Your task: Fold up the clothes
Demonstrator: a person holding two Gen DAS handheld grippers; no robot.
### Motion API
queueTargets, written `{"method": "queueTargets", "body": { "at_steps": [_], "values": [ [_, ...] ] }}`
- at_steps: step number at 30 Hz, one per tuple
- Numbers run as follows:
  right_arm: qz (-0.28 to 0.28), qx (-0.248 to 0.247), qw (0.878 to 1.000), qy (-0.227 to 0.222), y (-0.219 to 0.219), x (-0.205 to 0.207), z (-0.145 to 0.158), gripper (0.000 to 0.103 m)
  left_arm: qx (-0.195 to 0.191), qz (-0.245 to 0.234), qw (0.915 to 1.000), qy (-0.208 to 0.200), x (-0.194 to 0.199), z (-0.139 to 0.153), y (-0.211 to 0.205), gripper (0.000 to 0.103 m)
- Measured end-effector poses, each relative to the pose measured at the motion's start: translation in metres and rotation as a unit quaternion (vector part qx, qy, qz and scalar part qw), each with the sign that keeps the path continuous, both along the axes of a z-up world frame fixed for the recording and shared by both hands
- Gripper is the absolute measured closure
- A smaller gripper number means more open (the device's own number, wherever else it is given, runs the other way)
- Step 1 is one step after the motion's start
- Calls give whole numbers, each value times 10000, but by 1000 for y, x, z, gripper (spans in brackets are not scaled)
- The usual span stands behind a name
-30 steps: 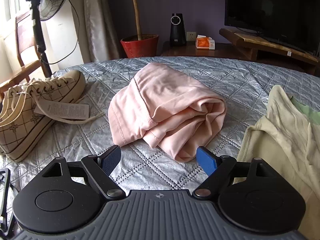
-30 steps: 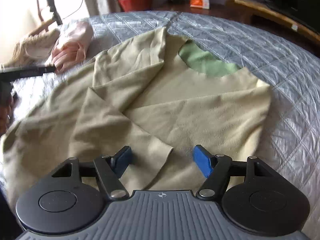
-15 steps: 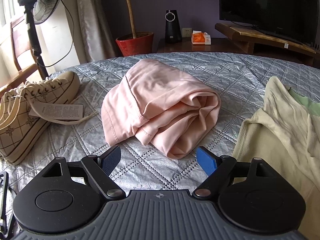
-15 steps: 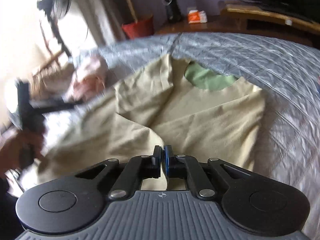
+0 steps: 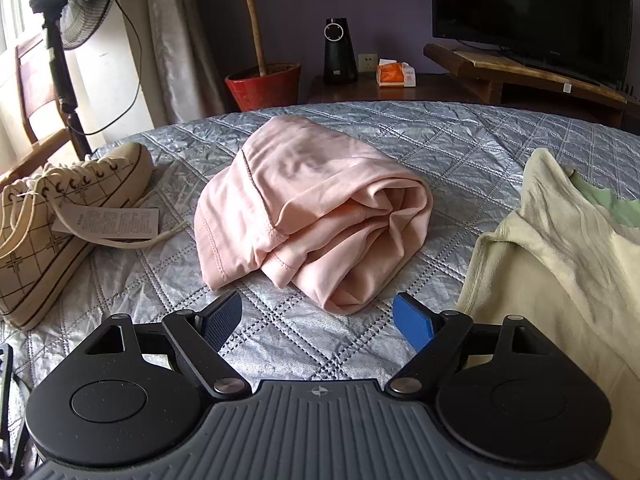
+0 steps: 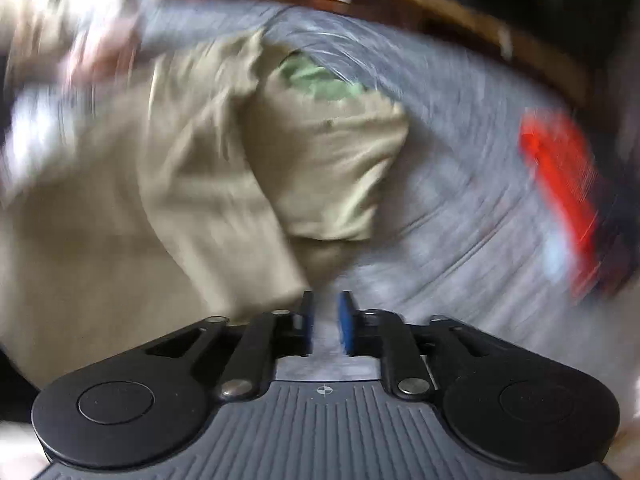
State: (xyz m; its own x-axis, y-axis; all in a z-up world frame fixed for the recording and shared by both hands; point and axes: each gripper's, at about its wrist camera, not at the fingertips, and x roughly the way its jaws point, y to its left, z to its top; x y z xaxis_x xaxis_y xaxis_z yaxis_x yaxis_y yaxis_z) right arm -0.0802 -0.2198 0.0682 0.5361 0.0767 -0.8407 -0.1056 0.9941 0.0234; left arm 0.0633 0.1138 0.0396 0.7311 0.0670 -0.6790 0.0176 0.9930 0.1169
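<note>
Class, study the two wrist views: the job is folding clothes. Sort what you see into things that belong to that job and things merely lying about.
Belongs to the job:
- cream garment with a green lining
- pink garment, lying bundled
- left tongs, open
- right tongs, a small gap between them

Just lying about:
- checked sneakers with a paper tag
- red plant pot
- standing fan
- television

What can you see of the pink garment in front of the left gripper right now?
The pink garment is a soft, knit-looking piece, loosely folded into a rumpled bundle with stitched hems showing at its near edge and layered folds open toward the right. It lies flat on the grey quilted bedspread, apart from the shoe on its left and the yellow garment on its right. The open left gripper is not touching it.
</note>
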Motion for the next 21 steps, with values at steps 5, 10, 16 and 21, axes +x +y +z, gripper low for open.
{"method": "queueTargets", "body": {
  "at_steps": [5,10,16,21],
  "values": [
    [1243,-1133,9846,-474,40,-12,3,59,37,-84,10000,0,-1,0,-4,16],
    [2613,-1818,9478,-205,71,-15,-20,59,28,-59,10000,11,0,-1,-3,16],
    [2675,-1807,9464,62,70,-8,-40,61,57,-91,9999,20,0,-1,-4,16],
    [2067,-1126,9714,321,53,0,-27,97,49,-70,10000,24,1,-1,-4,16]
  ]
}}
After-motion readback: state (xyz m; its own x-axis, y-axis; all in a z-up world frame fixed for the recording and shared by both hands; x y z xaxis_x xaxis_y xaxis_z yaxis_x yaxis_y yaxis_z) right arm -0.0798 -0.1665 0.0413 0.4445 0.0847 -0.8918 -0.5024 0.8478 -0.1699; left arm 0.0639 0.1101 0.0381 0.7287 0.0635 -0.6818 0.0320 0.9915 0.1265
